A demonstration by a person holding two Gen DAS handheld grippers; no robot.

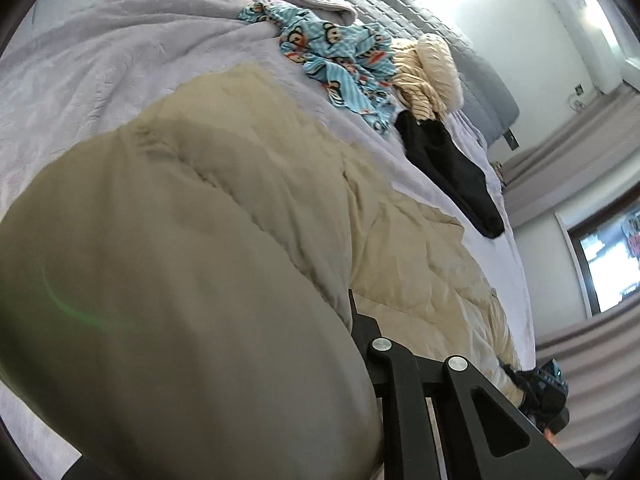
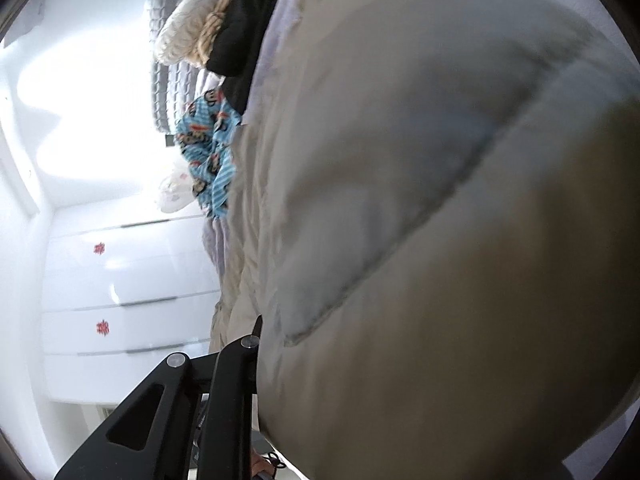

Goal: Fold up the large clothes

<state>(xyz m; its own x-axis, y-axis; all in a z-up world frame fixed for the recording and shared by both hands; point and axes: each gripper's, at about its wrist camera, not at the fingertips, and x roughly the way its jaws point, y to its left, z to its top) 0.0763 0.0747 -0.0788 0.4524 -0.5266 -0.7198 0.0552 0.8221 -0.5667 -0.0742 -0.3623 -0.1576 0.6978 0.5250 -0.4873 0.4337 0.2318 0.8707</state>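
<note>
A: So, what do we have in our left gripper (image 1: 352,304)?

B: We have the beige puffer jacket (image 1: 208,216). Its padded fabric bulges right up over the left side of our left wrist view and hides one finger completely; only the tip of the other finger (image 1: 362,320) shows against the cloth. The jaws sit narrow, pinched on the jacket's edge.

A: And the rest of the jacket?

B: It spreads away from us over the lavender blanket (image 1: 100,68) on the bed, its quilted far part lying flat.

A: What else do we see on the bed?

B: Beyond the jacket lie a blue garment with a cartoon monkey print (image 1: 336,56), a cream knitted piece (image 1: 428,68) just beside it, and a black garment (image 1: 452,168) below that one. A grey quilted headboard (image 1: 404,8) runs behind them.

A: How about our right gripper (image 2: 258,332)?

B: The same story. The jacket fills most of the right wrist view, swelling over one finger, and the jaws are drawn close on its fabric. We can make out only one dark fingertip against the cloth.

A: Anything beside it?

B: White drawer fronts (image 2: 128,280) with small red stickers, well apart from the bed.
</note>
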